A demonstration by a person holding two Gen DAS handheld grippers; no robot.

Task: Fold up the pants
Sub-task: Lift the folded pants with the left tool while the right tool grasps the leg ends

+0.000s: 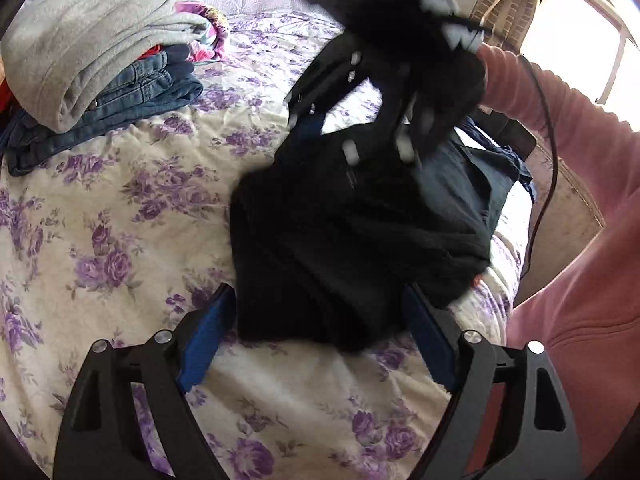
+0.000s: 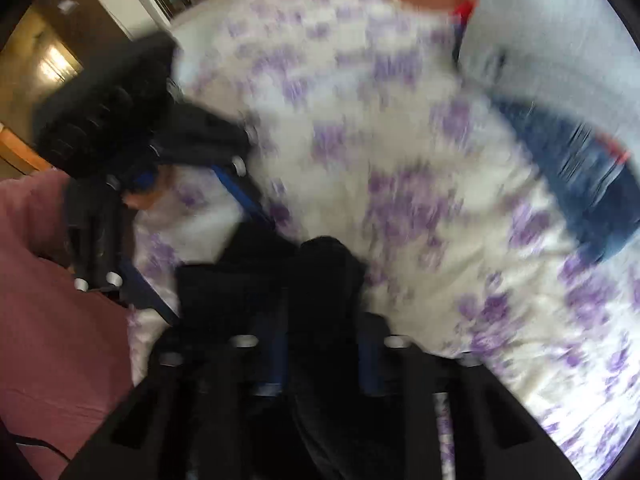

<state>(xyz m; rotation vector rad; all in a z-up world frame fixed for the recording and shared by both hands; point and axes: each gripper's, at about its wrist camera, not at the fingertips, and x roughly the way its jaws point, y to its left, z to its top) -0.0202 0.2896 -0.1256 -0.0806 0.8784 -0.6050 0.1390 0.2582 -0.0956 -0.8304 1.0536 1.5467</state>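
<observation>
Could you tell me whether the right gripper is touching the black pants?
Touching: the right wrist view shows the right gripper with its fingers closed on a fold of the black fabric pants.

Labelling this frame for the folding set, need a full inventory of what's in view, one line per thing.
black pants: 1, black, bunched on the bed in front of the left hand-held gripper, one part lifted by the right one
bedspread: 1, white with purple flowers, under everything
grey garment: 1, light grey, folded on top of the stack at the far left of the bed
jeans: blue denim, count unclear, folded under the grey garment
colourful cloth: 1, pink and multicolour, behind the stack
window: 1, bright, right of the bed
left hand-held gripper: 1, black with blue pads, open around the pants' edge
right hand-held gripper: 1, black, shut on black pants
pink sleeve: pink, person's right arm
</observation>
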